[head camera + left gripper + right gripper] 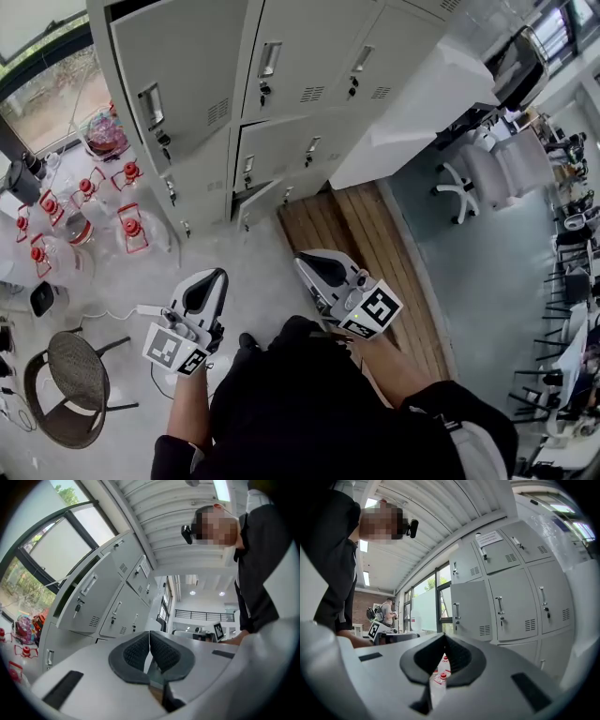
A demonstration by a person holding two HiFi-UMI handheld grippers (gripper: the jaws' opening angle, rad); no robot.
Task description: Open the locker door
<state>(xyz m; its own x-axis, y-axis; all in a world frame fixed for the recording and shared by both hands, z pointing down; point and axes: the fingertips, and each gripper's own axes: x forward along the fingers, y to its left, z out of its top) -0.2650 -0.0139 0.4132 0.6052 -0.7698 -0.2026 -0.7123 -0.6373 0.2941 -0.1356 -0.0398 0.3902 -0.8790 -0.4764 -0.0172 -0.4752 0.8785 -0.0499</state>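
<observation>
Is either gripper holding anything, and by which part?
Nothing is held: left gripper and right gripper are both shut empty, clear of the lockers.

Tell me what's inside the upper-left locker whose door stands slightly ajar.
Only a dark gap shows along the edge of the locker door. The door itself covers the rest of the compartment, so whether anything is inside cannot be seen.

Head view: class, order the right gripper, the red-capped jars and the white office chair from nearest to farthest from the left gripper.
From the left gripper:
1. Right gripper, close beside it on the right.
2. Red-capped jars, off to the left.
3. White office chair, far over on the right.
</observation>
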